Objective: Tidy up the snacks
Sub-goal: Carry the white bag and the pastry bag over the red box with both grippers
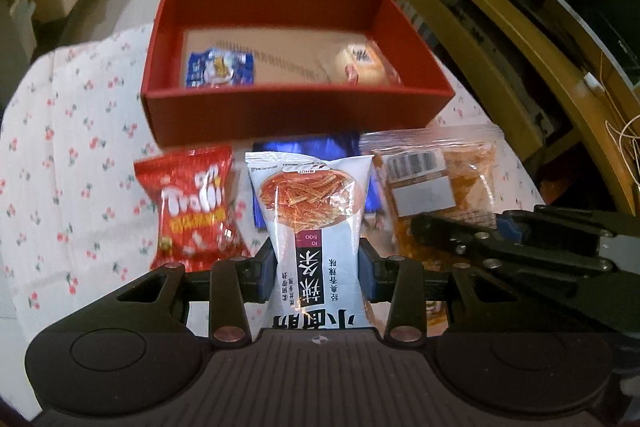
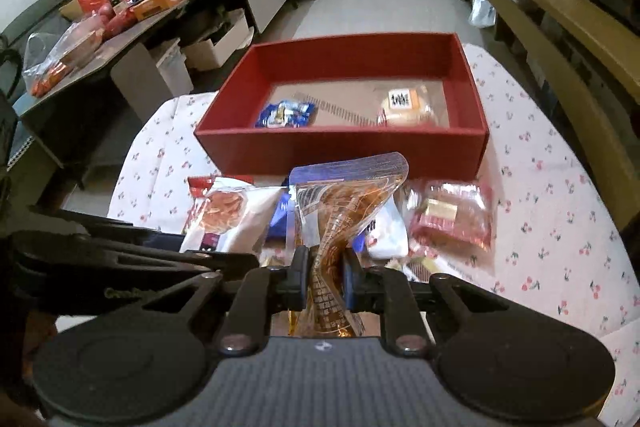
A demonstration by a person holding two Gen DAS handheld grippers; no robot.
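Snacks gripped: white packet [image 1: 316,227] in left tool [image 1: 318,263]; clear packet [image 2: 340,223] in right tool [image 2: 325,277].

Left gripper [image 1: 319,267]: matte black linkage arms with copper-coloured rivets, blue pads on the fingers [image 1: 367,267], a ribbed dark housing at 6 o'clock flanked by two round black discs. Right gripper [image 2: 325,279] is built alike, with silver-grey rivets, one blue pad, small lettering on the other gripper's arm at 9 o'clock

Open red rectangular cardboard box [image 1: 280,107] at the tabletop's far edge, holding a blue packet [image 1: 220,67] and a bun [image 2: 408,105]; white spicy-strip pouch [image 1: 316,227] and clear orange-brown snack bag [image 2: 340,223] raised before it.
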